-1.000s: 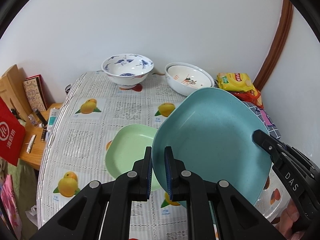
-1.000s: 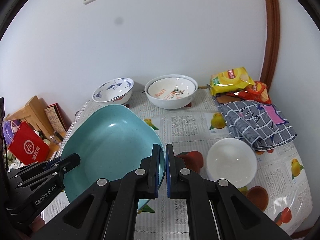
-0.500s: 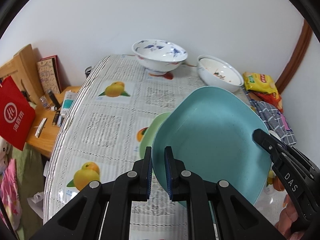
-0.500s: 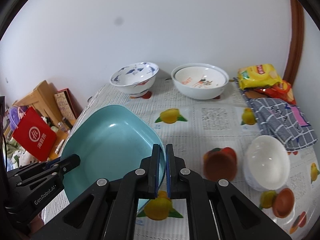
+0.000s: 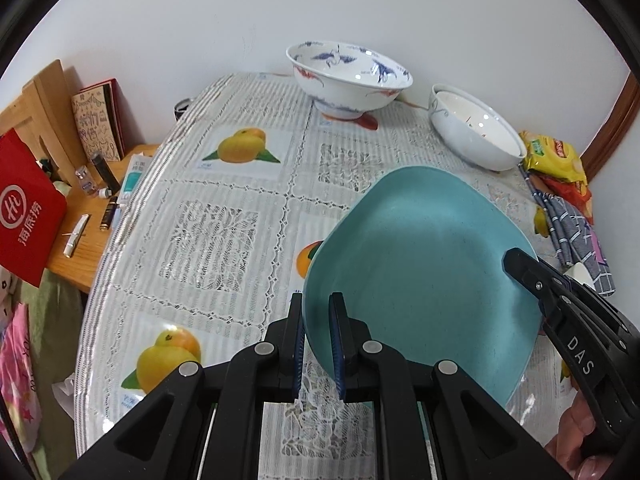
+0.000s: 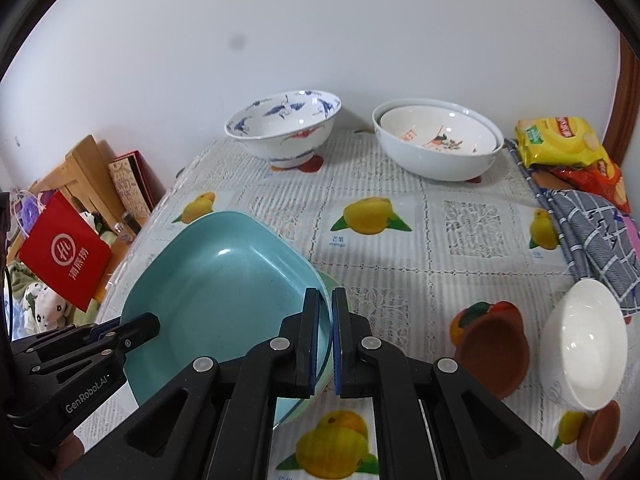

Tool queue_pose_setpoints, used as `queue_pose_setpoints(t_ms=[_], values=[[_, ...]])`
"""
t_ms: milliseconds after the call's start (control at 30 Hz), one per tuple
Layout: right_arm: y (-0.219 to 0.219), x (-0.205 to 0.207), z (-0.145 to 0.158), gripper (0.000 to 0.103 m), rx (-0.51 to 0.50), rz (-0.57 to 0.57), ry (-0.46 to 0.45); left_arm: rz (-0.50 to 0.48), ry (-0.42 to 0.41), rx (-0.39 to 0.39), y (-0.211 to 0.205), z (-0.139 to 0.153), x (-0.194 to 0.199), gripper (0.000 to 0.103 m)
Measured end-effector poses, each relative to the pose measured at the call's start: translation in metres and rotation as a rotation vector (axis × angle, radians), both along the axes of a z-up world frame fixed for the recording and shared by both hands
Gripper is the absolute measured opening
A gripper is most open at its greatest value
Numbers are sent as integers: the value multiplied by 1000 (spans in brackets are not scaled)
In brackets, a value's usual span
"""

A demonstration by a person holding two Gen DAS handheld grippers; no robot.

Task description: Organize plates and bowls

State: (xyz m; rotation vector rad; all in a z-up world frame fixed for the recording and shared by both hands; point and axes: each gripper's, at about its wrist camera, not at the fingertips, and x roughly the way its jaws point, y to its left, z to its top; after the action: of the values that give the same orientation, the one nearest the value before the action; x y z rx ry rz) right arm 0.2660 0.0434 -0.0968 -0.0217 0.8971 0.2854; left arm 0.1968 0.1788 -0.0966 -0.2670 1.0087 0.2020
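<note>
We hold the teal plate point(image 5: 420, 264) by opposite edges, left tongs point(image 5: 318, 344) and right tongs point(image 6: 325, 344) each clamped on its rim. It has travelled since a second ago: the green plate point(image 6: 329, 285), then exposed beside it, now shows only as a sliver under its edge (so stacking looks nearly done). The teal plate tilts, hollow up; squarish, it has no clear long axis. Beyond it stand the bowls point(image 6: 284, 128).
</note>
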Motion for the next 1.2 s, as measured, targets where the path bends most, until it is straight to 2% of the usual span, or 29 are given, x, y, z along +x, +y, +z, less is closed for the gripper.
queue_pose_setpoints(t_ms=[533,667,833,967,1067,1200], values=[[4,20,-34,9,-88,26,25,-41,46,40,-5,-19,17,12],[10,22,-38,9,-141,40,-2,-54,56,66,-9,-20,18,26],[6,20,-33,28,-126,44,-10,-60,62,64,-9,-20,14,27],[-3,12,-26,29,-109,13,-16,-69,42,67,-10,-10,6,29],[-14,2,-19,36,-92,-23,-21,-74,15,74,-12,-1,-4,32],[-28,-19,-7,37,-87,-60,-39,-87,-11,77,-18,11,-21,33]])
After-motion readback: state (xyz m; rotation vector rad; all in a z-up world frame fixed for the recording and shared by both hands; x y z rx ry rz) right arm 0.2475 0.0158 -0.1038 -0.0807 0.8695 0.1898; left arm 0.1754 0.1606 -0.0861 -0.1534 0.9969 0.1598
